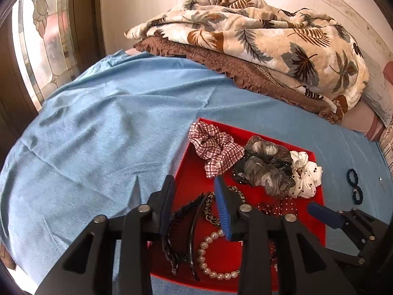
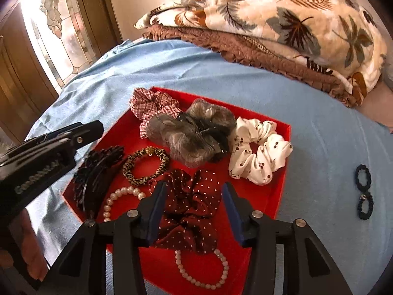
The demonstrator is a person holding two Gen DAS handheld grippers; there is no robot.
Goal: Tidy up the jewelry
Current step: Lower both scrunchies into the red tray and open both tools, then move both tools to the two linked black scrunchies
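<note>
A red tray (image 1: pixel 183 164) on the blue bedsheet holds scrunchies, bracelets and a black claw clip (image 1: pixel 180 233). My left gripper (image 1: pixel 194 184) hangs open over the tray's near left part, above the clip and a white pearl bracelet (image 1: pixel 206 253), touching neither. My right gripper (image 2: pixel 194 186) stands open, and the dark red polka-dot scrunchie (image 2: pixel 194 211) lies in the tray (image 2: pixel 282 172) between its fingers, pads apart from it. Further back lie a checked scrunchie (image 2: pixel 152 105), a grey one (image 2: pixel 189 132), a white cherry-print one (image 2: pixel 260 154) and a leopard hair tie (image 2: pixel 147 164). A pink bead bracelet (image 2: pixel 203 270) sits nearest.
Two joined dark blue hair ties (image 2: pixel 363 191) lie on the sheet right of the tray. A folded leaf-print blanket (image 1: pixel 258 36) on a brown one fills the bed's far side. A stained-glass window (image 1: pixel 46 49) is at the left. Bare blue sheet (image 1: pixel 98 123) stretches left of the tray.
</note>
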